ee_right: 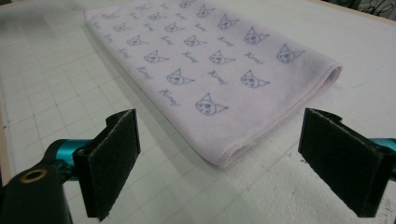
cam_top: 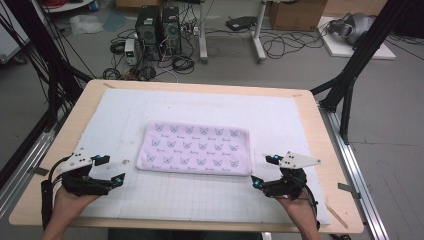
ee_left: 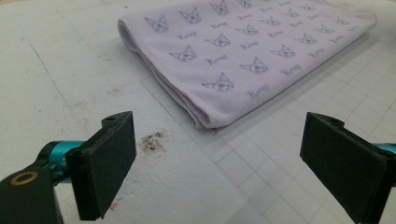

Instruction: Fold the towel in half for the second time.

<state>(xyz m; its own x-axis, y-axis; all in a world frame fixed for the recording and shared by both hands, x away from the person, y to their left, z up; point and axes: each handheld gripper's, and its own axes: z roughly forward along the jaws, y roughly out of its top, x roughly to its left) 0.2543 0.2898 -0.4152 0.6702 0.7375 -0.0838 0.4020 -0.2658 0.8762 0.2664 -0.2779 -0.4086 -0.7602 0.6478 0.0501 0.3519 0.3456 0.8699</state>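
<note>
Left gripper [cam_top: 110, 170] and right gripper [cam_top: 264, 171] hover low, fingers spread wide.

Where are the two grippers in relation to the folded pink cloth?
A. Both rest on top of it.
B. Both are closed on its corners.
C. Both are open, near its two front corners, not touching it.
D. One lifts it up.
C: the left gripper and right gripper stand open just short of the cloth, which lies flat and folded.
</note>
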